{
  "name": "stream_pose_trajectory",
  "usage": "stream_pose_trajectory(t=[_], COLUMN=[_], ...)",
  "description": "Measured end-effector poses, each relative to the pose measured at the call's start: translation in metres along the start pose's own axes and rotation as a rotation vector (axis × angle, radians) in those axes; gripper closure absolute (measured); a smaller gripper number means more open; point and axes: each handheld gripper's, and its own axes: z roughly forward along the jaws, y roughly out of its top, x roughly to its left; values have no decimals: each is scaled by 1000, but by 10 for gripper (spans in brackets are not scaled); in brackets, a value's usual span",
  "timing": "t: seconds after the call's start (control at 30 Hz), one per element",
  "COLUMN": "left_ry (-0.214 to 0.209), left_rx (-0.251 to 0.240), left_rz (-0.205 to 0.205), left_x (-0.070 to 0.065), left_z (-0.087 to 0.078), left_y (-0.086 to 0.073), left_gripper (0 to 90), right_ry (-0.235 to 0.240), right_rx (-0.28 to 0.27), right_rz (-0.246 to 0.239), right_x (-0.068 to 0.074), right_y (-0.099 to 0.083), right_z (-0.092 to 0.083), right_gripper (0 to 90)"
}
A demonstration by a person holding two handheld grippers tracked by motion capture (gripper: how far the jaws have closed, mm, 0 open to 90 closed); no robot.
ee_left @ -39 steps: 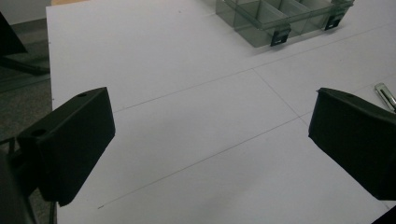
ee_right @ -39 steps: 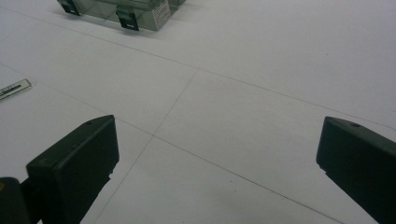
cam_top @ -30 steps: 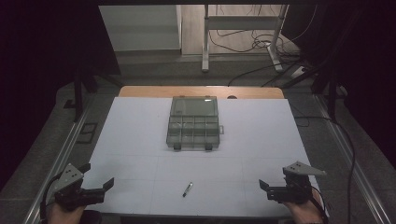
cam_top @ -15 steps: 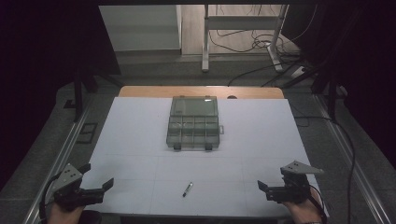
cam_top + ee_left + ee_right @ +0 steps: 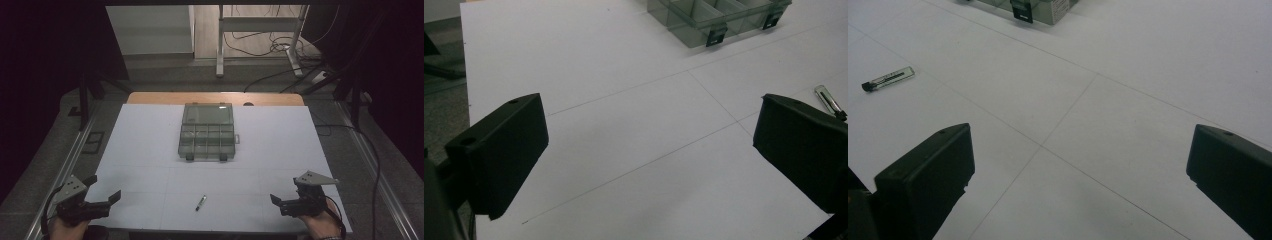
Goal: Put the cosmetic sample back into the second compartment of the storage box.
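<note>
Both hands rest low at the counter's point(image 5: 150, 150) near corners: left tool point(image 5: 106, 196) and right tool point(image 5: 281, 202) released, empty, angled inward toward the pen point(image 5: 200, 202).

Wide bare white tabletop point(image 5: 150, 150) between both grippers; lone small marker, perhaps pen point(image 5: 200, 202), lies near front edge, centre. Closed clear compartment box point(image 5: 207, 132) blocks mid-table; open lanes either side.

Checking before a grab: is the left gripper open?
Open: the left gripper has its jaws wide apart, bare white table between.
</note>
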Motion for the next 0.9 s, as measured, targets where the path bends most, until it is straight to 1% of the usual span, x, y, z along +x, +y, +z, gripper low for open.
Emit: stream_pose_trajectory(t=[0.13,0.37,0.4,0.47,0.5,0.53,0.6,0.63,0.77,0.9], left_ry=[-1,-2,-2,-2,-2,-2,-1,-1,0,1], left_rx=[0,0,0,-1,-1,-1,0,-1,-2,-2], left_rz=[-4,-7,-9,-12,-12,-13,-15,-18,-22,-27], left_x=[0,1,1,1,1,1,2,2,2,3], left_z=[0,0,0,0,0,0,0,0,0,0], left_y=[0,0,0,0,0,0,0,0,0,0], left_gripper=[16,17,17,17,17,18,18,18,18,19], right_ry=[12,37,50,65,65,80,84,97,116,146], right_rx=[10,6,11,15,15,19,22,24,28,33], right_rz=[-14,-37,-49,-54,-54,-63,-62,-71,-78,-92], right_x=[2,5,6,8,8,9,10,12,15,21], right_y=[1,5,7,9,9,11,12,14,17,23], right_z=[3,8,10,12,12,15,15,18,22,28], right_gripper=[0,0,0,0,0,0,0,0,0,0])
